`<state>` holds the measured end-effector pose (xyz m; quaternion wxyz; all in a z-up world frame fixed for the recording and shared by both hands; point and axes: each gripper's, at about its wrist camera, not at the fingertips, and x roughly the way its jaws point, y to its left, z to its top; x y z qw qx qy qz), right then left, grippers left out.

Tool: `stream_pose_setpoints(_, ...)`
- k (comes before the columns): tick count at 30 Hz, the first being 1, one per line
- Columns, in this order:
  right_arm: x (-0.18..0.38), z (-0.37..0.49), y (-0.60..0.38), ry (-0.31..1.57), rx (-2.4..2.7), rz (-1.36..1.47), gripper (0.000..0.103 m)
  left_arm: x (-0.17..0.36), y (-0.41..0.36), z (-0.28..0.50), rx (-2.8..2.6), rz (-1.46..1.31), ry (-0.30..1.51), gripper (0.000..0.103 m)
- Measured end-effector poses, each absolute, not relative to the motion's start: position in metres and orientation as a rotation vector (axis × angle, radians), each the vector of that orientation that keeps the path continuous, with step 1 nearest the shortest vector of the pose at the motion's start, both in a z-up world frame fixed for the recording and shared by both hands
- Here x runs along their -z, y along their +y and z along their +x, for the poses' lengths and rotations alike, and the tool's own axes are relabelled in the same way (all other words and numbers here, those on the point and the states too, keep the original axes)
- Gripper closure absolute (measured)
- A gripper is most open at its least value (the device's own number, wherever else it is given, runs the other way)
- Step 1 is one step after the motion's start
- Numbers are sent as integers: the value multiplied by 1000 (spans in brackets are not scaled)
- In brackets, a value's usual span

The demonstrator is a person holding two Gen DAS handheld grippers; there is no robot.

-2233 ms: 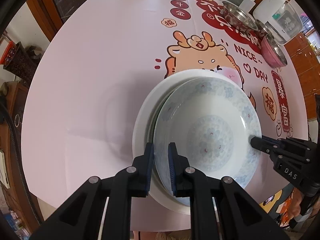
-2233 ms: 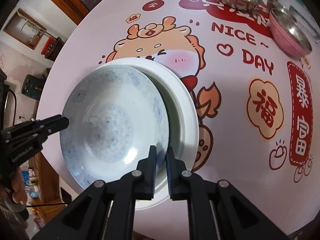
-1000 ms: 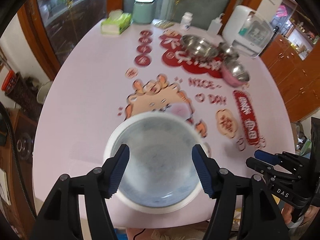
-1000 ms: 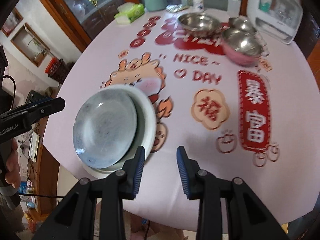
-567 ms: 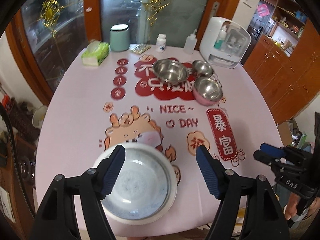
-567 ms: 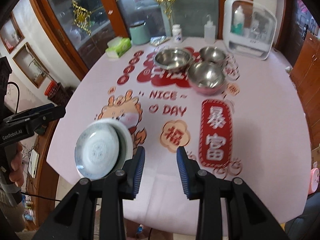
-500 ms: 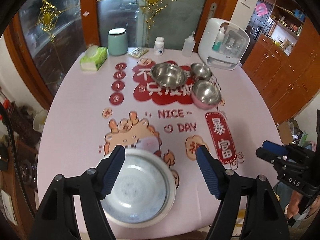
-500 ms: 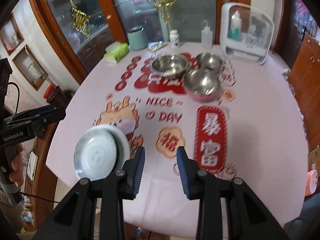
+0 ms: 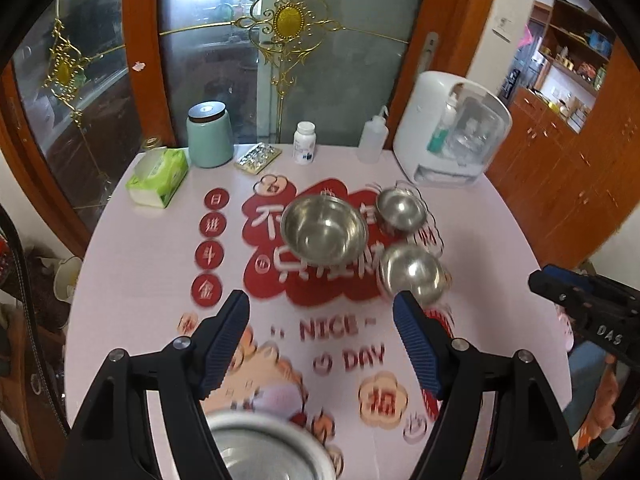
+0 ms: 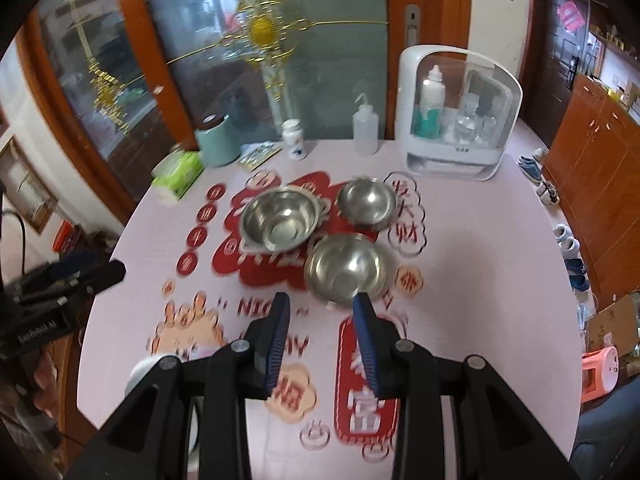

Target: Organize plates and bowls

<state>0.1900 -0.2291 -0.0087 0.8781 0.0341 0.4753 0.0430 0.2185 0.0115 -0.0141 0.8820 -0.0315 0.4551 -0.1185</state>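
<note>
Glass door (image 9: 224,52), wooden cabinets (image 9: 560,184).

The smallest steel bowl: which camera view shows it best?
The right wrist view: the smallest steel bowl appears whole and fairly sharp there. The left wrist view shows the same bowl whole too, but smaller and slightly blurred.

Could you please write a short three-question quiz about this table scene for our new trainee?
1. How many steel bowls stand on the table?
2. True or false: the left gripper is clamped on a bowl.
3. Which is nearest the green tissue pack: A the teal canister, B the white appliance, C the squeeze bottle?

Key: 1. Three. 2. False; it is open and empty. 3. A.
</note>
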Motion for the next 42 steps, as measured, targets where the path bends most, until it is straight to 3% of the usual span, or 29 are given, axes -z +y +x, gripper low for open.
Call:
stream_pose_setpoints(6, 32, 277, -236, 1030, -81, 119, 70, 51, 8, 309, 166, -85, 950, 30)
stream_pose_setpoints(13, 115, 368, -226, 1170, -87, 176, 70, 138, 19, 407, 85, -158, 1081, 30)
stream_pose_setpoints(21, 198, 417, -215, 1311, -77, 251, 70, 221, 14, 449, 96, -205, 1202, 43)
stream_pose_setpoints(25, 222, 428, -209, 1353, -78, 252, 70, 250, 10, 455, 122, -224, 1257, 61)
stream_pose_setpoints(26, 226, 430, -207, 1363, -79, 250, 71, 254, 9, 456, 134, -232, 1268, 69)
stream_pose_setpoints(27, 231, 432, -206, 1372, -91, 257, 81, 258, 7, 456, 147, -239, 1283, 73)
stream_pose_setpoints(28, 235, 434, -204, 1388, -103, 264, 93, 263, 7, 457, 162, -249, 1300, 85)
stream_pose_setpoints(29, 237, 434, -203, 1395, -108, 274, 94, 267, 6, 458, 175, -256, 1313, 93)
stream_pose_setpoints(35, 230, 429, -204, 1369, -137, 292, 94, 260, 4, 453, 192, -256, 1310, 94)
stream_pose_setpoints(42, 189, 397, -204, 1299, -188, 327, 94, 208, 12, 419, 215, -267, 1262, 94)
